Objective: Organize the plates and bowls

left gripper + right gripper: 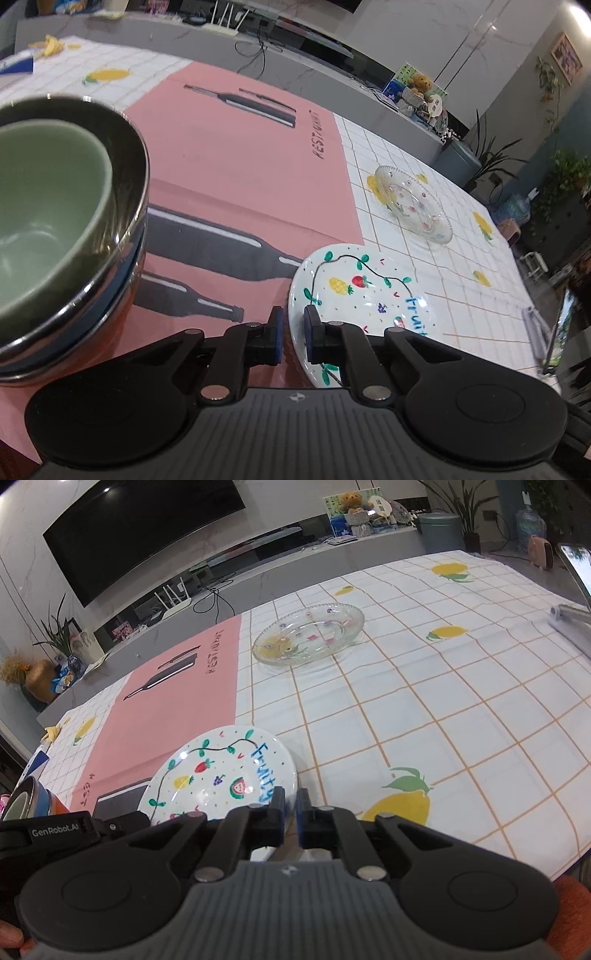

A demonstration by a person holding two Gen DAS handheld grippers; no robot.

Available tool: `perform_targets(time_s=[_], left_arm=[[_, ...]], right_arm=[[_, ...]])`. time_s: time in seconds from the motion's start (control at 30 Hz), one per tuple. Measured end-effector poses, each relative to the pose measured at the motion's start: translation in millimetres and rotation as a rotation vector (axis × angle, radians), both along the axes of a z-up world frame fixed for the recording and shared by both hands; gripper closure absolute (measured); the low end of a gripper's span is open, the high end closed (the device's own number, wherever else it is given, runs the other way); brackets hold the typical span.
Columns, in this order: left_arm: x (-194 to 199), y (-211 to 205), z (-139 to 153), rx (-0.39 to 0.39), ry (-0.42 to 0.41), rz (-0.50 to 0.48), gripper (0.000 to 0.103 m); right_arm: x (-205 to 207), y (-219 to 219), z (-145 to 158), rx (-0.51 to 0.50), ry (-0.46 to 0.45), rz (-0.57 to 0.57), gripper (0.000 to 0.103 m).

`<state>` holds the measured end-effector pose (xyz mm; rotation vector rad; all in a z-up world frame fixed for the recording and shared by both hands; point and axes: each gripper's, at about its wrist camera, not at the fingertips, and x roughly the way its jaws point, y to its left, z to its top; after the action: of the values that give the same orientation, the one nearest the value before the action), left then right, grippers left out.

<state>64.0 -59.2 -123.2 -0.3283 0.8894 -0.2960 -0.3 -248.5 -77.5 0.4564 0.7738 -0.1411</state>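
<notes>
The painted plate (364, 291) is white and glossy, hand-decorated with a black vine bearing green leaves, a yellow pineapple, a red strawberry, purple grapes, a watermelon slice and small coloured dots; blue lettering on it reads "Fruity". It lies on the worktop (461, 716), straddling the edge of a pink placemat (236, 173) printed with dark bottles and the word "RESTAURANT".

The left tool (293, 334) has its two blue-padded jaws standing apart on either side of the plate's near rim, not visibly pressing it. The right tool (291, 818) has its jaws drawn nearly together at the plate's rim at about 4 o'clock; whether they pinch the rim I cannot tell. In the right wrist view the left tool's body bears "GenRobot.AI".

There are two plates: the painted one and a clear glass plate (308, 635) with a beaded rim and small coloured flowers, well apart toward 1 o'clock. At 9 o'clock in the left wrist view, a green bowl (44, 221) nests inside two stacked steel bowls (122, 254): three bowls.
</notes>
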Motion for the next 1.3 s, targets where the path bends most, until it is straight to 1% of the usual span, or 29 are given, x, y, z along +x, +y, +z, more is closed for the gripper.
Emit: perform_targets(time_s=[0.03,0.07,0.13,0.2,0.27,0.3,0.33,0.37,0.5,0.6,0.73,0.8,0.83,0.87,0.9,0.93,0.97,1.03,1.1,1.17,1.3], left_arm=[[-2,0,2,0.015,-0.018,0.001,0.09],[-3,0,5,0.023,-0.033,0.0,0.09],[-7,-1,11,0.031,-0.055,0.0,0.09],[-11,-2,17,0.027,-0.075,-0.009,0.09],[-13,-4,24,0.023,-0.093,-0.025,0.084],[-14,-5,27,0.021,-0.103,-0.033,0.083],[-15,-7,31,0.021,-0.114,-0.041,0.082],[-15,-9,34,0.024,-0.123,-0.048,0.081],[-14,-18,47,0.044,-0.154,-0.059,0.08],[-8,-24,55,0.042,-0.17,-0.067,0.078],[1,-34,67,0.05,-0.197,-0.087,0.071],[6,-40,73,0.052,-0.211,-0.094,0.064],[10,-44,76,0.048,-0.213,-0.097,0.059],[14,-47,78,0.043,-0.211,-0.1,0.055],[18,-50,80,0.036,-0.207,-0.099,0.054],[23,-52,80,0.033,-0.198,-0.092,0.05],[27,-55,80,0.031,-0.187,-0.087,0.047],[38,-59,78,0.019,-0.158,-0.08,0.044],[51,-63,75,0.015,-0.125,-0.069,0.044],[61,-65,71,0.01,-0.109,-0.06,0.044],[78,-73,65,-0.007,-0.116,-0.051,0.044]], right_arm=[[-1,0,1,-0.004,-0.005,-0.004,0.093],[-3,0,3,-0.01,-0.01,-0.007,0.081],[-6,0,8,-0.027,-0.027,-0.011,0.062],[-8,0,12,-0.051,-0.039,-0.014,0.06],[-9,1,17,-0.065,-0.044,-0.01,0.047],[-10,1,19,-0.069,-0.05,-0.01,0.043],[-11,2,22,-0.072,-0.059,-0.014,0.035],[-12,2,25,-0.075,-0.07,-0.023,0.029],[-16,0,33,-0.119,-0.097,-0.073,0.029],[-18,-6,37,-0.142,-0.125,-0.107,0.029],[-16,-20,42,-0.137,-0.14,-0.164,0.029],[-11,-28,44,-0.122,-0.135,-0.171,0.029],[-7,-33,45,-0.111,-0.126,-0.175,0.028],[-3,-36,46,-0.1,-0.116,-0.179,0.026],[1,-40,46,-0.089,-0.11,-0.181,0.023],[5,-45,47,-0.077,-0.111,-0.183,0.022],[8,-48,48,-0.066,-0.113,-0.186,0.022],[18,-54,48,-0.048,-0.108,-0.187,0.019],[30,-60,46,-0.035,-0.089,-0.181,0.019],[41,-65,44,-0.016,-0.074,-0.181,0.019],[63,-75,39,-0.004,-0.055,-0.188,0.019]])
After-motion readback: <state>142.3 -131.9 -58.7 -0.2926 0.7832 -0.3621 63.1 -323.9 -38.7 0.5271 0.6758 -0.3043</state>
